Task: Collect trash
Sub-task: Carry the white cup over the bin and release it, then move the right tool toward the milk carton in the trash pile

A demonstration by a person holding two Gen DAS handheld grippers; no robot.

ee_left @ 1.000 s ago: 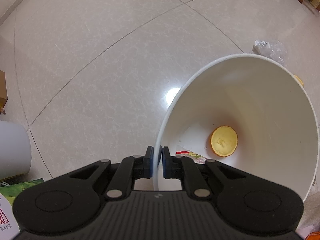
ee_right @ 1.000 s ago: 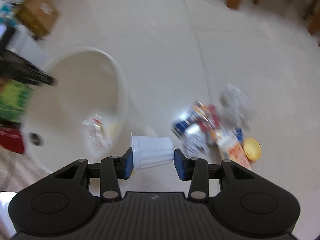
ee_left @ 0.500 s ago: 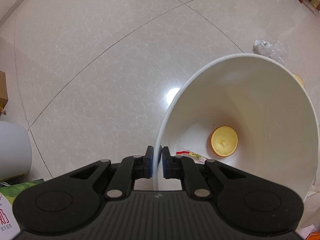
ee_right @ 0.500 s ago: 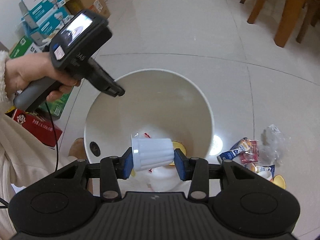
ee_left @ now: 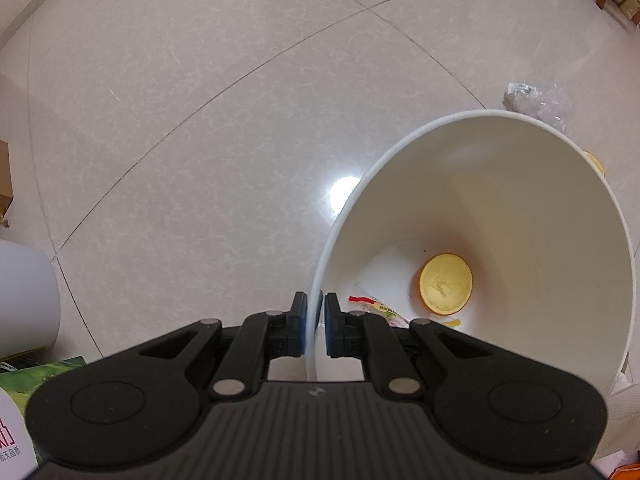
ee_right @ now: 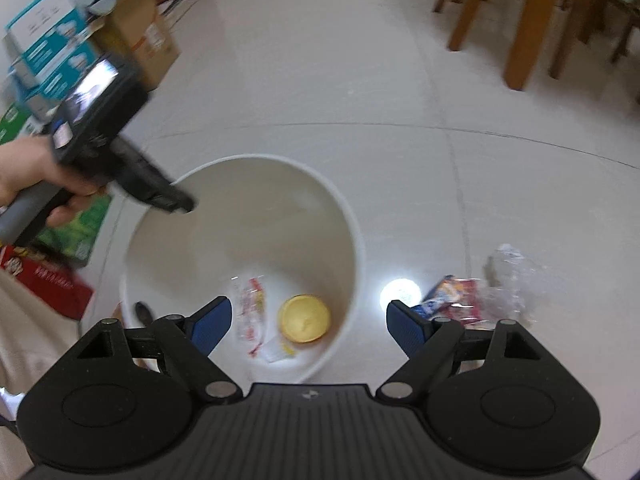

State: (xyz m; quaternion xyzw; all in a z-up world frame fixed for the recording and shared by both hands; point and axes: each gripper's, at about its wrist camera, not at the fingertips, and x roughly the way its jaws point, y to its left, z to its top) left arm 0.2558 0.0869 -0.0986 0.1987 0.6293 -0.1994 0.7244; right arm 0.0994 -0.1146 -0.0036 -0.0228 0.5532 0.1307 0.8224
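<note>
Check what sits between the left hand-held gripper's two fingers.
In the left wrist view, the white bin's rim is pinched in the left hand-held gripper.

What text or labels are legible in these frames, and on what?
None can be read reliably.
Red characters on the white package: cropped at the frame edge, unreadable.
Print on the wrapper in the white bin: too small.
Boxes and floor snack wrappers: motion-blurred.

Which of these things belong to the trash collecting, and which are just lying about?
Part of the job:
- white round plastic bin, clamped at its rim by the left hand-held gripper
- open right hand-held gripper
- yellow round lid in the bin
- colourful snack wrappers on the floor

Just lying about:
- cardboard boxes
- wooden chair legs
</note>
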